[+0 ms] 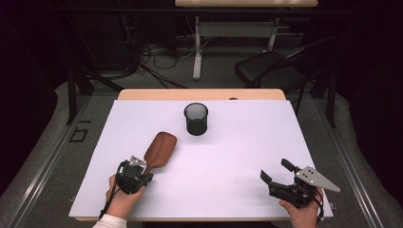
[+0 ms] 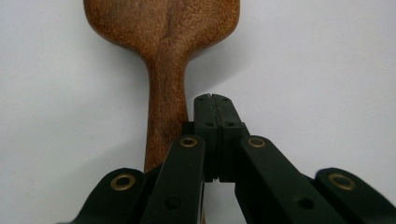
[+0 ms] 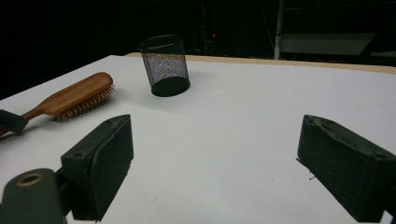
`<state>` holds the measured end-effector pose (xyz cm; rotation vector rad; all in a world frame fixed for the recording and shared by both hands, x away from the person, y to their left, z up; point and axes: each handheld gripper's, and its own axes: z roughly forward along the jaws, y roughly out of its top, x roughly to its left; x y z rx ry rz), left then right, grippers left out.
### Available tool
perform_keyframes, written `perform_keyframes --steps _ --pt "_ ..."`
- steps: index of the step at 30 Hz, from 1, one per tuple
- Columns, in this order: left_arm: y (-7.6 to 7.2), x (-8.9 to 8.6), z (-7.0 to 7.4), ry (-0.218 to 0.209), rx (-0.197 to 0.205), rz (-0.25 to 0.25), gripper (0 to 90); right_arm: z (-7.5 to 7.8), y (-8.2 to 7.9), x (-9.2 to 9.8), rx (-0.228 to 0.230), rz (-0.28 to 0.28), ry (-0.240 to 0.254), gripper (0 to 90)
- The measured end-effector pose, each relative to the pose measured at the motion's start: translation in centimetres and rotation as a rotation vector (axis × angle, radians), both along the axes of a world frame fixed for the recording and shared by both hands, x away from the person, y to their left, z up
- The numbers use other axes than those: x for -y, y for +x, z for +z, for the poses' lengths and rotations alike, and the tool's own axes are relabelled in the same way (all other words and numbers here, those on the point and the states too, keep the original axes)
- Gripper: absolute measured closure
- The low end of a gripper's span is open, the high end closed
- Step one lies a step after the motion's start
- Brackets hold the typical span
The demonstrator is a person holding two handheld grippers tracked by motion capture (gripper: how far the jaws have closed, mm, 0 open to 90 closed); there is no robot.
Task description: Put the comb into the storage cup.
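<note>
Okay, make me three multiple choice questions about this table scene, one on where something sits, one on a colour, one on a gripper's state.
1. Where is the mesh cup?
A. far middle of the white table
B. near right corner
C. on the floor

2. What colour is the hairbrush?
A. blue
B. brown wood
C. white

3. How do the right gripper jaws stand?
A. shut on the cup
B. shut on the brush
C. open, empty

Answers: 1 A, the high view shows it there. 2 B, wood grain shows in the left gripper view. 3 C, only bare table shows between them.
</note>
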<state>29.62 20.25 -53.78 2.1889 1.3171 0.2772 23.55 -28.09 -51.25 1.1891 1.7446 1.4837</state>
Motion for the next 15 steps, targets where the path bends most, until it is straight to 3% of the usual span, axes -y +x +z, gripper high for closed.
perform_keyframes --steps 15 --pt "-0.35 -0.38 0.67 -0.035 0.029 0.003 88.8 -0.02 0.04 0.07 -0.002 0.001 0.001 10.3"
